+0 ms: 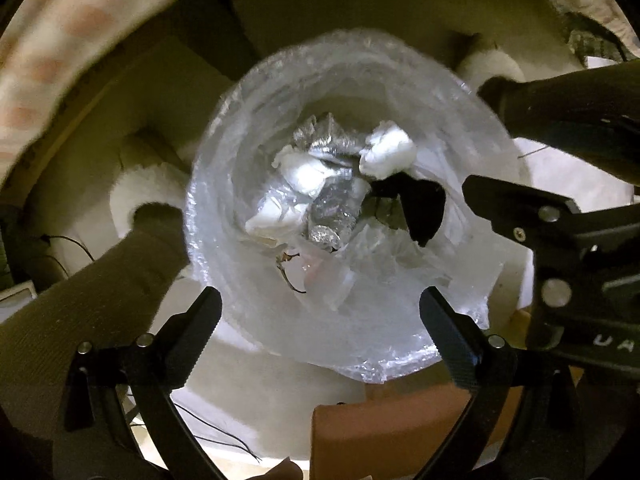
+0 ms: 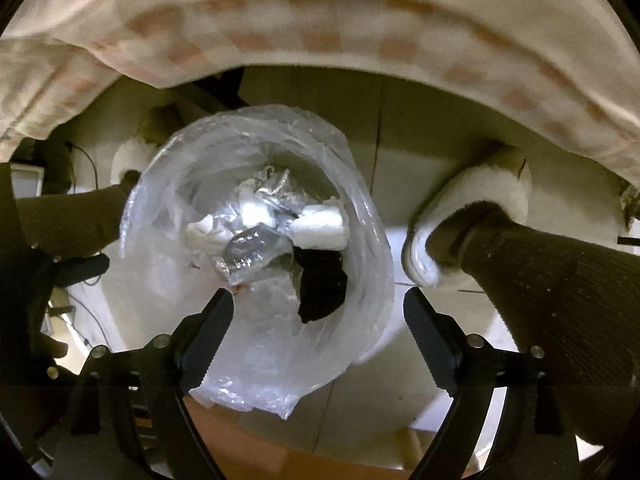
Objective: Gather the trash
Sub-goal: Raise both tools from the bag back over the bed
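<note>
Glossy clear plastic bag (image 1: 248, 120) — crinkled shiny foil (image 1: 332, 216), matt white tissue (image 1: 386, 152) inside — fuzzy white slippers (image 2: 472, 200).

We look straight down into the bag (image 1: 224, 216), its mouth wide and unobstructed from above. The trash (image 1: 320, 184) lies at its bottom, leaving the upper bag free. A leg (image 1: 104, 280) stands close on one side and another leg (image 2: 560, 280) on the other side. The cloth (image 2: 320, 20) overhangs at the far side. Bare floor (image 2: 400, 140) lies between bag and slipper (image 2: 472, 208).
</note>
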`<action>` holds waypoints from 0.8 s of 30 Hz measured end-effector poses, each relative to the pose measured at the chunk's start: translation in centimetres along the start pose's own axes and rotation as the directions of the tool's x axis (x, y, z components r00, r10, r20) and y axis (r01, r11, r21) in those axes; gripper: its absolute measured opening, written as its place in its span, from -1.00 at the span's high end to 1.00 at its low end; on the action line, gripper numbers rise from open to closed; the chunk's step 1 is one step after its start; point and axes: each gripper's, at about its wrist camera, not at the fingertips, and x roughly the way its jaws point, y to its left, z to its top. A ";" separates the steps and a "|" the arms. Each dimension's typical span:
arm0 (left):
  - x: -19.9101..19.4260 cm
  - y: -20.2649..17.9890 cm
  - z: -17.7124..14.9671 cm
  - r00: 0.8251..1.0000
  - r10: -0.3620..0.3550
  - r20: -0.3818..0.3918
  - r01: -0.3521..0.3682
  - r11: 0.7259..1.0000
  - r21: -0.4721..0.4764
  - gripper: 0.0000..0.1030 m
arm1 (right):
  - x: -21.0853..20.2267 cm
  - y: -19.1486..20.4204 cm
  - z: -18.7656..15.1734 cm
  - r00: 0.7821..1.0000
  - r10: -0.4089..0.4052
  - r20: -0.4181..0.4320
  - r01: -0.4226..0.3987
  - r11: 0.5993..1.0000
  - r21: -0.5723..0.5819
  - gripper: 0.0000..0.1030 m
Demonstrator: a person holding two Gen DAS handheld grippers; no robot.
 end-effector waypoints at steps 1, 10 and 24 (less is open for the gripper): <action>-0.6 0.0 0.0 1.000 0.000 0.012 0.000 1.000 -0.001 -0.88 | -0.3 0.1 -0.2 1.000 0.001 0.008 -0.001 1.000 -0.002 -0.63; -5.4 -0.2 -2.2 0.987 0.037 0.154 -0.036 0.999 -0.007 -0.88 | -5.5 0.6 -2.0 0.990 -0.001 0.144 0.006 0.999 -0.036 -0.63; -12.6 -0.8 -6.0 0.919 0.022 0.393 -0.040 0.999 0.036 -0.88 | -15.2 1.7 -4.8 0.913 0.000 0.409 0.062 0.988 -0.138 -0.64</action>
